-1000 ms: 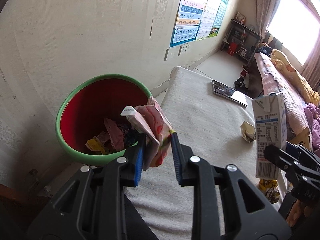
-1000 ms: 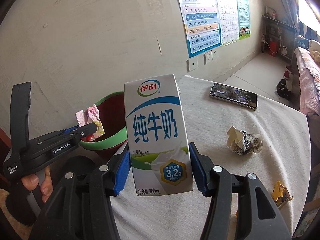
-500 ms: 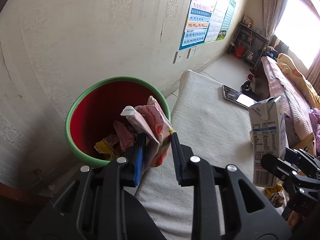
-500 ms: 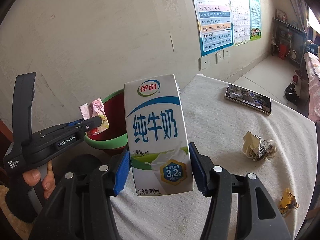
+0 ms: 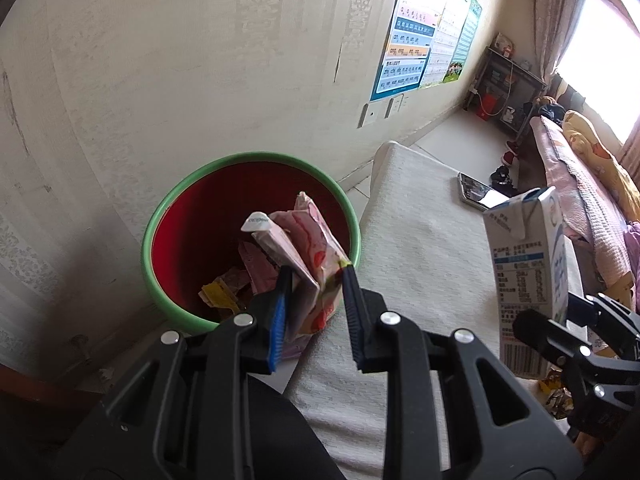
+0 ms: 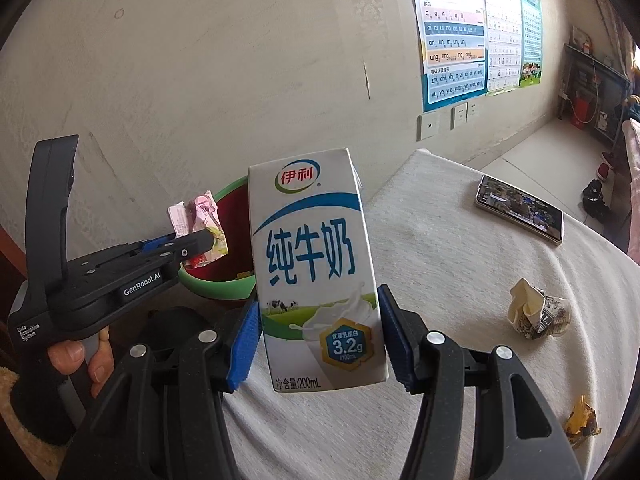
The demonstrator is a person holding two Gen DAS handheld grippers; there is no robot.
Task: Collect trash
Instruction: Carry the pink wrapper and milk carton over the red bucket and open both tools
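My left gripper (image 5: 314,300) is shut on a crumpled pink carton (image 5: 304,248) and holds it over the near rim of a green bin with a red inside (image 5: 188,216), which holds several wrappers. In the right wrist view the left gripper (image 6: 200,242) holds the pink carton (image 6: 198,216) in front of the bin (image 6: 224,280). My right gripper (image 6: 316,332) is shut on an upright white-and-blue milk carton (image 6: 312,264) above the table; the carton also shows in the left wrist view (image 5: 528,272).
The white-clothed table (image 6: 440,264) carries a phone (image 6: 520,208), a crumpled paper cup (image 6: 536,312) and a yellow wrapper (image 6: 582,426). The wall with posters (image 6: 452,32) stands right behind the bin. A bed (image 5: 580,184) lies at the far right.
Both grippers have moved left toward the bin with their cartons. The pink carton now hangs over the bin's rim.
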